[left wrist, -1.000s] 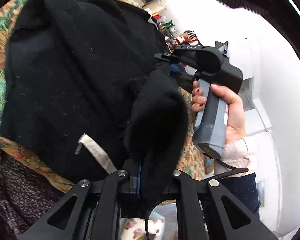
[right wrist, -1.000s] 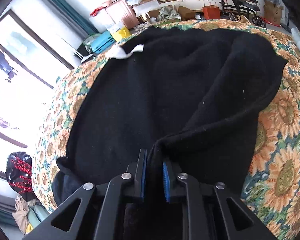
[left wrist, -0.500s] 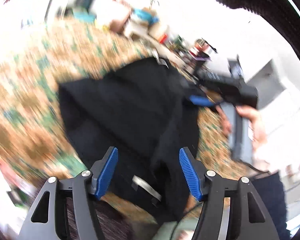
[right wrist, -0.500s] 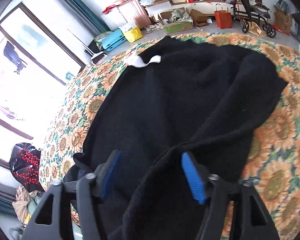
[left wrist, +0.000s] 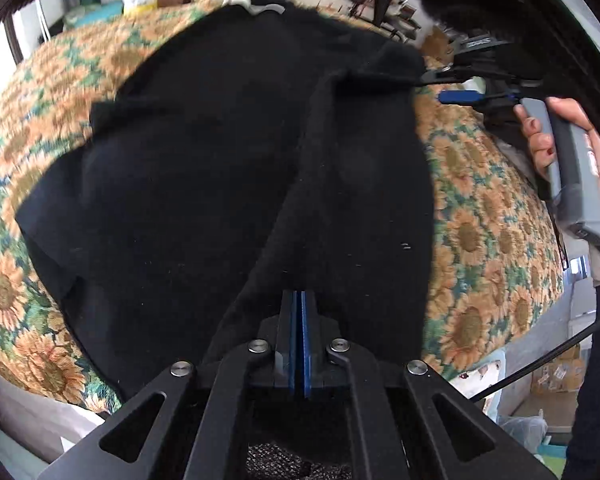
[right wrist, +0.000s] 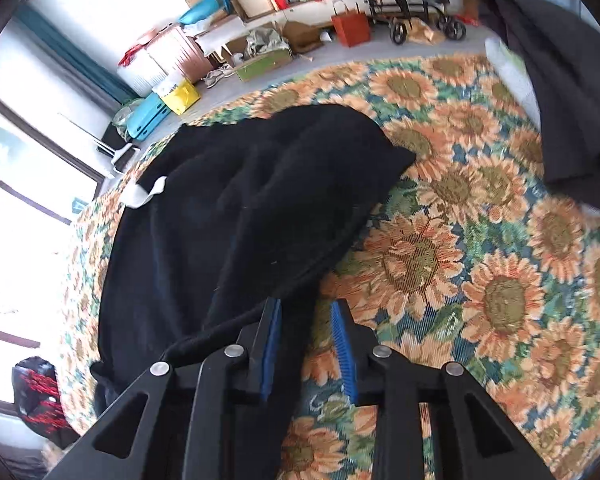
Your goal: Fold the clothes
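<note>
We see a wide sunflower-patterned woven cover in orange, green and blue [right wrist: 496, 292] spread over the surface beneath everything. On it lies the task's thing, a large black knitted garment [left wrist: 204, 168], partly folded over itself, with a raised ridge of cloth running from near our left gripper up toward the right one. A small white fabric label [right wrist: 144, 196] sticks out at the garment's far edge, toward the windows. In the right wrist view a dark grey cloth [right wrist: 560, 76] hangs at the upper right, apart from the black garment.

The right hand [left wrist: 556, 136], with dark red nails, grips the grey handle of the right gripper [left wrist: 444, 86] beside the garment's far right corner. From its own camera the right gripper [right wrist: 306, 316] shows its blue pads parted and its jaws are closing; black cloth lies along the left blue pad [right wrist: 272, 336] and fills part of the gap, while the other pad stands clear over the cover, so nothing is pinched.

The left gripper [left wrist: 299, 300] has its blue pads pressed flat together at the garment's near edge. We see no fabric between them; the cloth lies beneath and around the fingers.

Boxes, bags and a red paper bag [right wrist: 350, 26] crowd the floor behind.
</note>
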A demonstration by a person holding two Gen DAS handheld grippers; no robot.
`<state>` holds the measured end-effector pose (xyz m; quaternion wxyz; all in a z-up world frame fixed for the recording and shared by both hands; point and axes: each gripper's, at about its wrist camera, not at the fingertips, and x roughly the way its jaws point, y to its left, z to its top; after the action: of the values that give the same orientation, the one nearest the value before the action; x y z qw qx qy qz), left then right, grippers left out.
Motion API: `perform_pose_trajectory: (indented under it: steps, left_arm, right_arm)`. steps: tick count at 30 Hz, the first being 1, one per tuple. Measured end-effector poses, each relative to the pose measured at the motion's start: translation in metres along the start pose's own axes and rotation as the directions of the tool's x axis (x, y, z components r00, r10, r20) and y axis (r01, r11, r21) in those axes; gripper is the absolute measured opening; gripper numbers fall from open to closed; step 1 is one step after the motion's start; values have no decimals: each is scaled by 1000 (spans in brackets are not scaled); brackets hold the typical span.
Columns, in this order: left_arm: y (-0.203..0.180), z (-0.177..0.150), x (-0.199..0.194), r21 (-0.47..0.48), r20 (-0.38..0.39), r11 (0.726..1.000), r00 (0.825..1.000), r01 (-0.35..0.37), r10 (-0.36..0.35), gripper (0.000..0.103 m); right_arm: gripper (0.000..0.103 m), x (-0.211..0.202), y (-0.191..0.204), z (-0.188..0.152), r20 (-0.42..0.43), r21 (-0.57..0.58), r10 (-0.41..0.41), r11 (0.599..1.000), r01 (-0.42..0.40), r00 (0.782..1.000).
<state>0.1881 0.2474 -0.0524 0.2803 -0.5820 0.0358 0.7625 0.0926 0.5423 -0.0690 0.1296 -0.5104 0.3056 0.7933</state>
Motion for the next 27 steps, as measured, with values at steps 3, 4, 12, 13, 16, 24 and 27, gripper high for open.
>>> perform_pose_trajectory:
  steps: [3, 4, 12, 13, 16, 24, 27]
  left_arm:
    - [10, 12, 2, -7, -64, 999, 997, 34, -34, 2]
    - [13, 16, 3, -8, -88, 999, 995, 46, -46, 2]
    - [15, 12, 8, 101, -203, 993, 978, 65, -43, 3]
    - [16, 13, 8, 112, -218, 991, 975, 69, -43, 3]
    - [20, 16, 8, 112, -251, 991, 967, 80, -50, 2]
    - [38, 8, 0, 67, -239, 991, 966, 115, -96, 2]
    - [44, 5, -2, 59, -238, 990, 965, 127, -109, 2]
  right_arm:
    - [44, 14, -19, 12, -31, 101, 86, 991, -83, 996]
    - [44, 19, -21, 17, -42, 114, 98, 989, -93, 994]
    - [17, 36, -10, 41, -43, 64, 68, 996, -65, 997]
    - [13, 35, -6, 45, -39, 54, 69, 996, -67, 997]
    - [9, 27, 7, 58, -16, 25, 74, 997, -73, 997]
    - [9, 50, 67, 94, -1, -96, 6, 995, -6, 1000]
    - [36, 68, 86, 96, 2, -113, 37, 993, -36, 999]
